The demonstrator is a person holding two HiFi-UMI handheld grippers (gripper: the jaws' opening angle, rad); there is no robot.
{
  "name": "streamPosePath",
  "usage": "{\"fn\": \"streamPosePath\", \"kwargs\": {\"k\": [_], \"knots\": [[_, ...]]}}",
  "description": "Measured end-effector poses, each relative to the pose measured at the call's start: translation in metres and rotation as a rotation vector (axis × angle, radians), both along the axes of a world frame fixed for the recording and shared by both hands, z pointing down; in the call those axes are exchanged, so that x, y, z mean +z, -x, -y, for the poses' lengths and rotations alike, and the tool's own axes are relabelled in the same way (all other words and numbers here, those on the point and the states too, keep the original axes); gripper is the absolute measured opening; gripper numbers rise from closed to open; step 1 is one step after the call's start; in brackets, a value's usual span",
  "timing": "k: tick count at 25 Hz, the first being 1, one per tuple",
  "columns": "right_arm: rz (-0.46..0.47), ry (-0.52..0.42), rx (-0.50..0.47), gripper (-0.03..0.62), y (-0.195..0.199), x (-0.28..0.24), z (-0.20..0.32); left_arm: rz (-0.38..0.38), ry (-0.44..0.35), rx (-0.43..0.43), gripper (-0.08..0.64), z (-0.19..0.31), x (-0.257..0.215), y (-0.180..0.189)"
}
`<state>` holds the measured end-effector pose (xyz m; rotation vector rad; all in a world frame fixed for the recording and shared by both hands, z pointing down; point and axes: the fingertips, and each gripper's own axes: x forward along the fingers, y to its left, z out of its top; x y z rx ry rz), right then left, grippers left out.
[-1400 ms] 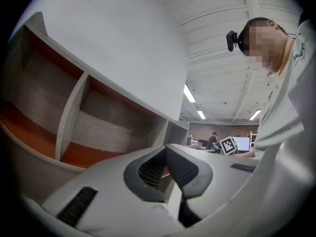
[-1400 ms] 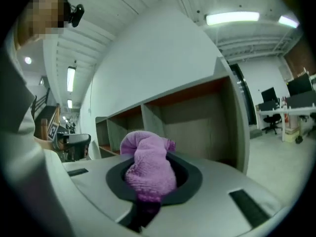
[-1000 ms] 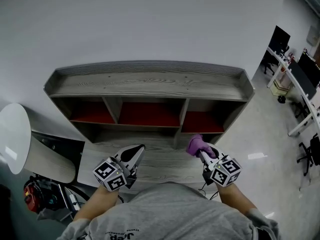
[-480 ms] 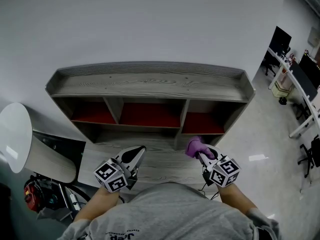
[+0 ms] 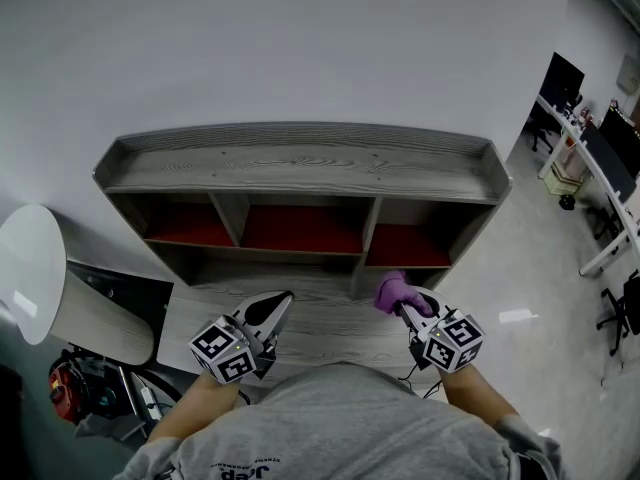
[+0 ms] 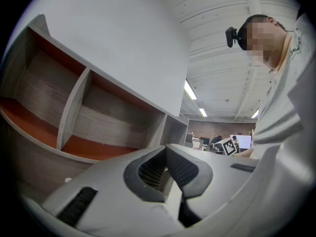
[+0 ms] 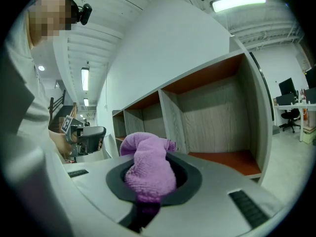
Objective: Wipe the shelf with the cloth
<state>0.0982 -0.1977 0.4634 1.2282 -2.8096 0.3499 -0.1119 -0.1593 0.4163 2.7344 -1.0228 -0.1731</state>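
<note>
A grey wooden shelf unit (image 5: 300, 168) with three red-floored cubbies stands against the white wall, its lower ledge (image 5: 320, 313) reaching toward me. My right gripper (image 5: 398, 306) is shut on a bunched purple cloth (image 5: 393, 290), held over the ledge in front of the right cubby (image 5: 405, 250); the cloth (image 7: 147, 164) fills the jaws in the right gripper view. Over the ledge's left part, my left gripper (image 5: 270, 310) is shut with nothing in it, its dark pads (image 6: 165, 169) meeting at the tip.
A white rounded object (image 5: 30, 273) and dark clutter (image 5: 90, 388) sit to the left of the ledge. Office desks with monitors and chairs (image 5: 600, 158) stand at the far right across a pale floor (image 5: 520, 268).
The right gripper and cloth have shifted only slightly over the ledge; the left gripper holds its place.
</note>
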Motion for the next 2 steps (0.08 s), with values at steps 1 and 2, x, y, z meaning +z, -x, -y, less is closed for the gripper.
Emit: {"fn": "streamPosePath", "kwargs": {"k": [1, 2], "knots": [[-0.002, 0.0, -0.001, 0.063, 0.0003, 0.0004, 0.0001, 0.002, -0.002, 0.002, 0.014, 0.0001, 0.0, -0.0001], [-0.003, 0.0, -0.003, 0.063, 0.0006, 0.0008, 0.0002, 0.003, -0.003, 0.004, 0.014, 0.0002, 0.0001, -0.0002]]}}
